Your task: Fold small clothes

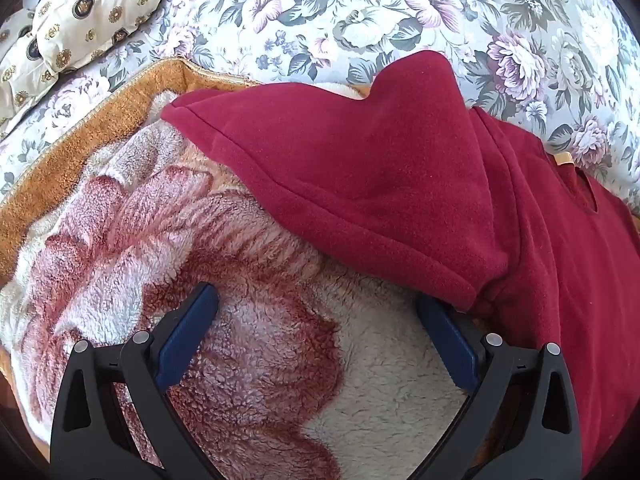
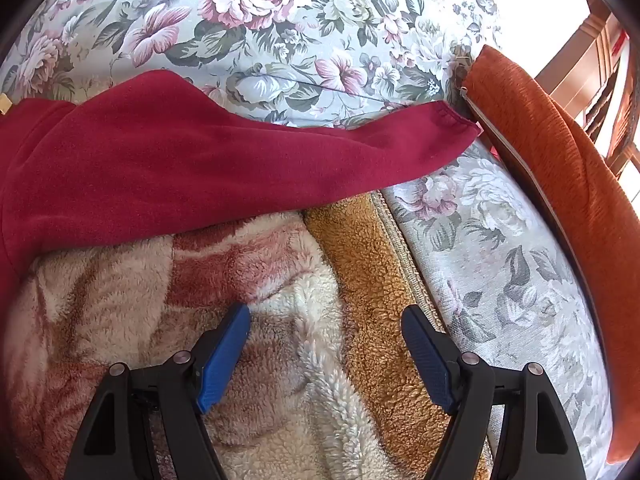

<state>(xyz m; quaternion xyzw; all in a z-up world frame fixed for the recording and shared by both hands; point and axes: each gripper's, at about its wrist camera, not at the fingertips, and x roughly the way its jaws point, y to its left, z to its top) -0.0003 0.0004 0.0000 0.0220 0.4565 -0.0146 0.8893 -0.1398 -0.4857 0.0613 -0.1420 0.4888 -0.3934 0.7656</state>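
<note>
- While both tools hover with nothing between their jaws, the red fleece top (image 1: 400,184) lies spread on the fluffy blanket (image 1: 248,320), which serves as the landmark: the body covers the blanket's far part, and one sleeve (image 2: 312,148) runs off its far right edge onto the floral cover (image 2: 500,240).
- Left gripper (image 1: 316,316): blue pads wide apart, tilted down over bare blanket, its right pad just beside the hem of the top's folded-over flap, apparently not pressing it.
- Right gripper (image 2: 326,340): pads wide apart too, over the blanket's orange border (image 2: 372,280), on the near side of the sleeve and apart from it.
- Risk, as I judge it: the blanket's pile is deep and loose, so a low pinch could catch blanket along with fleece and drag both.
- Another risk: the sleeve cuff rests close to the orange cushion (image 2: 560,184) beyond the blanket's right edge; a sideways pull might snag it there or leave the sleeve twisted.
- Grabbing only one layer of the doubled flap would probably open it up rather than carry it.
- Hard to tell: the top's lower body is cut off by both frames, the other sleeve cannot be made out, and a small tan tag (image 1: 564,159) near the neck is unreadable.
- Whether the left tool's right pad touches the hem stays unclear.
</note>
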